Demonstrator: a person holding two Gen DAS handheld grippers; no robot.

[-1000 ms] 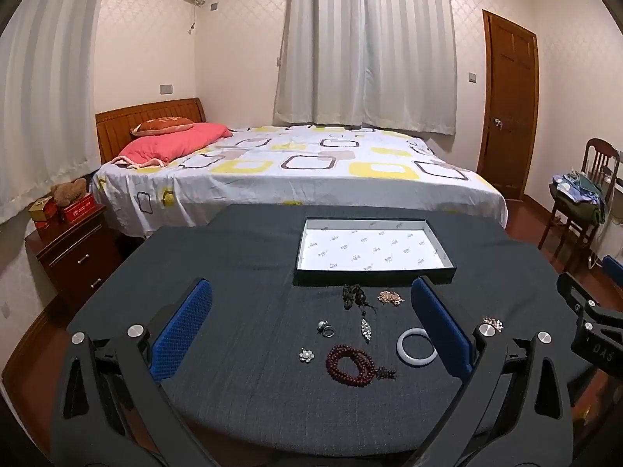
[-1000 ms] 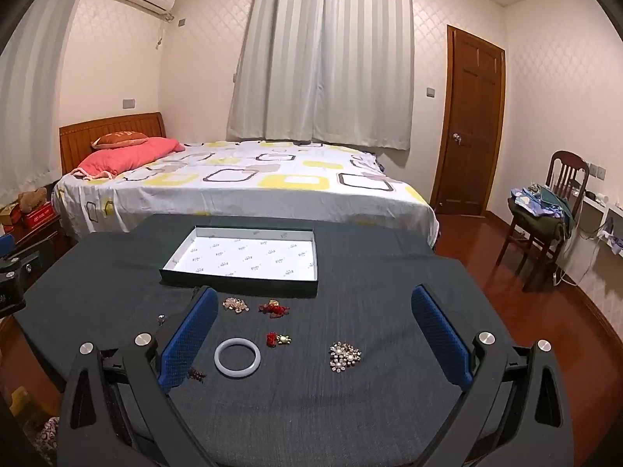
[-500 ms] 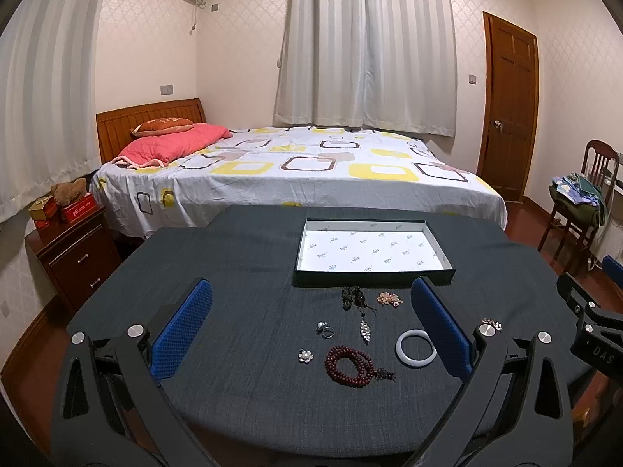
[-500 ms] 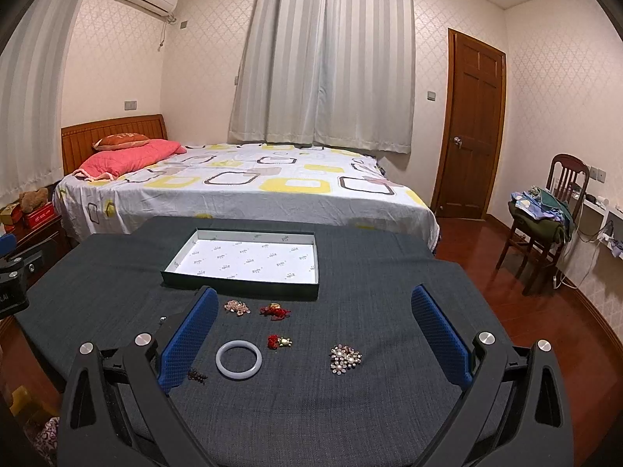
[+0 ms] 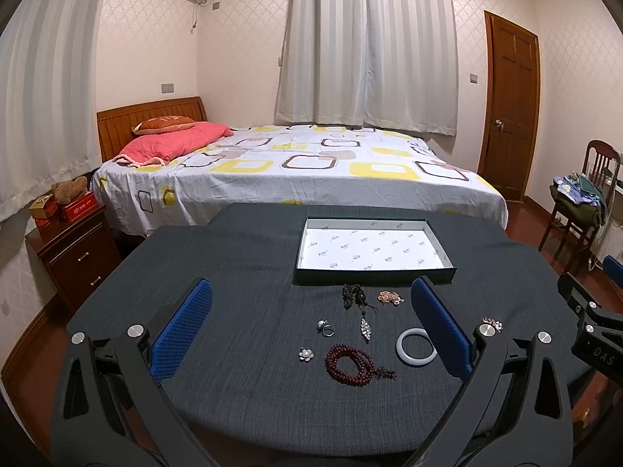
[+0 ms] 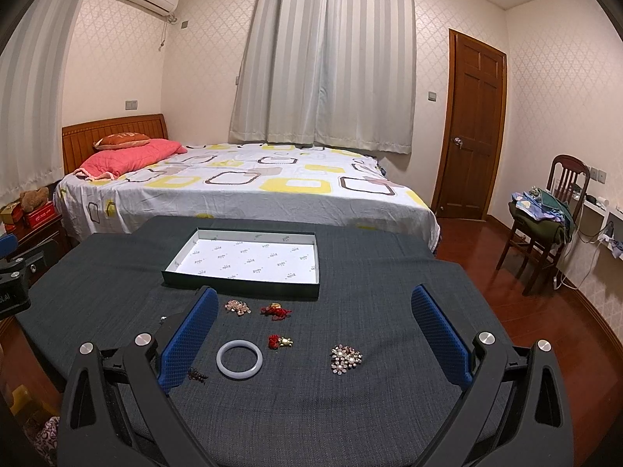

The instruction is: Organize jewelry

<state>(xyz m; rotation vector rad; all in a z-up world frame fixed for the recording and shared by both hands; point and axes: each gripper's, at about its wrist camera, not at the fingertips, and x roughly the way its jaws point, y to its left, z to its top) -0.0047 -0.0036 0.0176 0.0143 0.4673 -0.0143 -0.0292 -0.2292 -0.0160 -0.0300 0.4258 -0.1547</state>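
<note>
Loose jewelry lies on a dark cloth table [image 5: 241,284] in front of a shallow white-lined box [image 5: 372,247], which holds nothing. In the left wrist view: a red bead bracelet [image 5: 350,364], a white bangle [image 5: 416,347], a silver ring [image 5: 326,327], a small flower pin [image 5: 306,354], a silver leaf pendant [image 5: 365,327], a dark tasselled piece [image 5: 352,296] and a pink cluster [image 5: 389,297]. The right wrist view adds a pearl brooch [image 6: 345,357] and two red ornaments [image 6: 275,310]. My left gripper [image 5: 311,321] is open above the near pieces. My right gripper [image 6: 311,325] is open too, holding nothing.
A bed [image 5: 296,171] with a patterned sheet stands just behind the table. A nightstand [image 5: 72,245] is at the left, a wooden chair [image 6: 545,222] piled with clothes at the right, and a closed door [image 6: 473,128] beyond it.
Both views have shifted very slightly; the jewelry and box have not moved, and both grippers stay open.
</note>
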